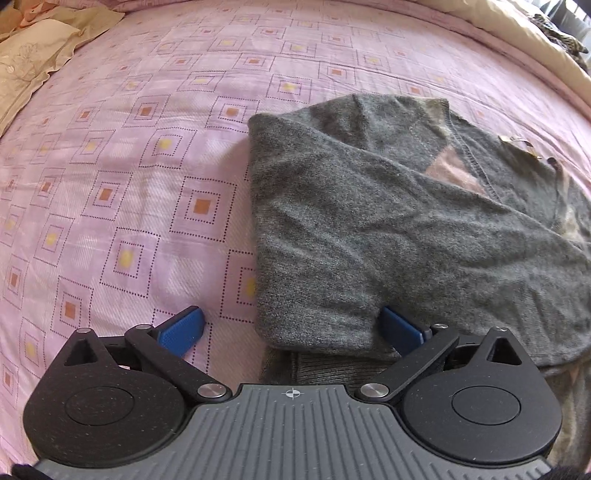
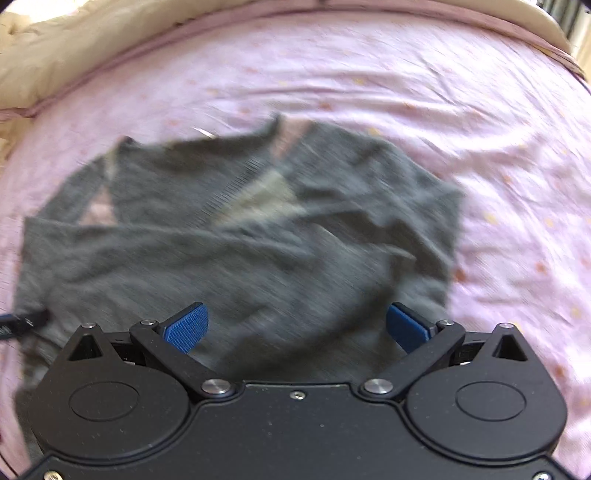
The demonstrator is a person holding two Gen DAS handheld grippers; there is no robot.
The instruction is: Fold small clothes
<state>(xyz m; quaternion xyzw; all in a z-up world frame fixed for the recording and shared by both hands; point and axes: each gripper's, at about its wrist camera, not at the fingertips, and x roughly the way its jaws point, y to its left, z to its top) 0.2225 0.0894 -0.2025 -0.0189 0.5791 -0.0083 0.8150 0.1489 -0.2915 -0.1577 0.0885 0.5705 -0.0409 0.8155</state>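
A small grey knit sweater (image 1: 369, 229) lies on the pink bed sheet (image 1: 129, 166), its sleeves folded across the body. My left gripper (image 1: 291, 328) is open at the sweater's near left edge, with a folded sleeve end lying between its blue fingers (image 1: 181, 328). In the right wrist view the same sweater (image 2: 240, 251) is blurred by motion. My right gripper (image 2: 297, 326) hovers open over its lower part, nothing held. The tip of the left gripper (image 2: 22, 321) shows at the left edge.
A beige pillow (image 1: 33, 66) lies at the far left of the bed. A cream quilt (image 2: 74, 48) is bunched along the far edge, with a dark patterned cloth (image 1: 557, 33) on it at the far right. Bare sheet extends left of the sweater.
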